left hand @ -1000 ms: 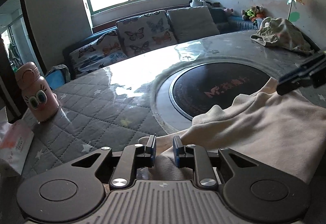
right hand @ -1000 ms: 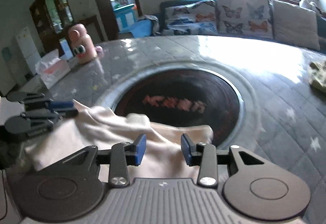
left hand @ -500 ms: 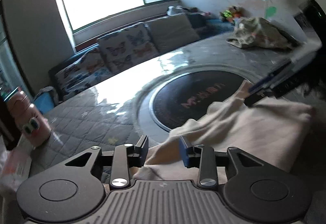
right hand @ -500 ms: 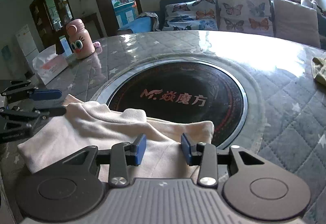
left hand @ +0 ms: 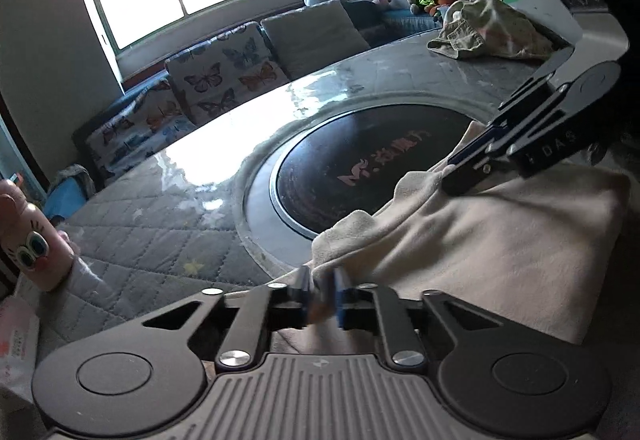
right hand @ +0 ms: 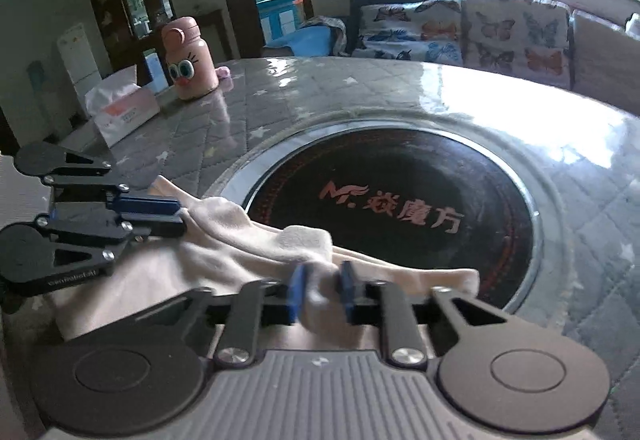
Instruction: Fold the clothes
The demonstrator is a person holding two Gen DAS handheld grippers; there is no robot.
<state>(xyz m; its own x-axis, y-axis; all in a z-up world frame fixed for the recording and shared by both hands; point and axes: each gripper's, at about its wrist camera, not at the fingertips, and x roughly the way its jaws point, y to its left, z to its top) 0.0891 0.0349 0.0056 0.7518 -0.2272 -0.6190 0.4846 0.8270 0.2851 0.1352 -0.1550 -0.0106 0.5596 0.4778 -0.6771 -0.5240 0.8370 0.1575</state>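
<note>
A cream garment [left hand: 500, 252] lies on the near side of the round table, partly over the dark centre disc [left hand: 368, 163]. My left gripper [left hand: 322, 294] is shut on a bunched edge of the garment at its left end. My right gripper [right hand: 322, 290] is shut on the garment's edge at the right end. The garment [right hand: 248, 240] stretches between the two. Each gripper shows in the other's view: the right [left hand: 468, 169], the left [right hand: 176, 215].
A pink cartoon bottle [right hand: 190, 59] and a tissue box [right hand: 120, 111] stand at the table's left. A heap of other clothes [left hand: 488, 27] lies at the far right edge. A sofa with butterfly cushions [left hand: 224, 75] runs behind the table.
Both grippers were open over the garment's edge; both have now closed on the cloth. The left gripper's view has swung a little and the cloth bunches up between the fingers.
</note>
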